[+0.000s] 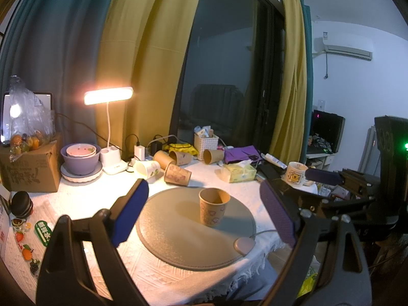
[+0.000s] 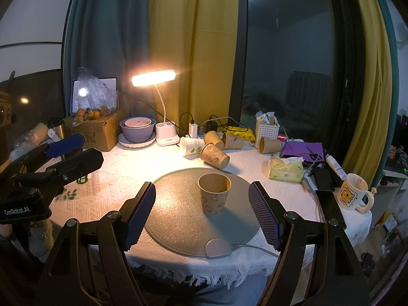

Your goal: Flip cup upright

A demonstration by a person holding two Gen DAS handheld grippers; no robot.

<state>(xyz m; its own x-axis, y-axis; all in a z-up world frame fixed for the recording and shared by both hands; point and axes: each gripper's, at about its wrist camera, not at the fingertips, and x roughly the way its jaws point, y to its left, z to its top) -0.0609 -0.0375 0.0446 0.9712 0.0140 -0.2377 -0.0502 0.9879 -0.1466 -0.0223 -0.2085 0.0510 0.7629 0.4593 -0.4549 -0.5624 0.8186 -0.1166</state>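
Brown paper cup (image 2: pixel 214 194) with pink cartoon prints stands upright, mouth up, near the middle of the round grey mat (image 2: pixel 178 219) on the white textured tablecloth (image 2: pixel 122 168). Right gripper (image 2: pixel 202 211) hangs at the mat's six o'clock edge with its jaws spread wide, the cup between and beyond its blue ribbed pads (image 2: pixel 140 214), touching neither. Left gripper (image 1: pixel 204 211) is likewise wide open and holds nothing, the cup (image 1: pixel 213 206) standing ahead of its fingers; in the right wrist view its black body sits at nine o'clock from the mat, lettered "GenRobot.AI".

At twelve o'clock from the mat several more brown paper cups (image 2: pixel 214 156) and one white paper cup (image 2: pixel 191 145) lie on their sides. Behind them a lit white desk lamp (image 2: pixel 153 77) rises from its base. At ten o'clock a purple bowl (image 2: pixel 137 130) sits on a white plate beside a cardboard box (image 2: pixel 94 130) with printing too small to read. At two o'clock lies a yellow tissue pack (image 2: pixel 285 169), and at three o'clock a white mug (image 2: pixel 353 195) bearing a yellow cartoon bear and illegible lettering.
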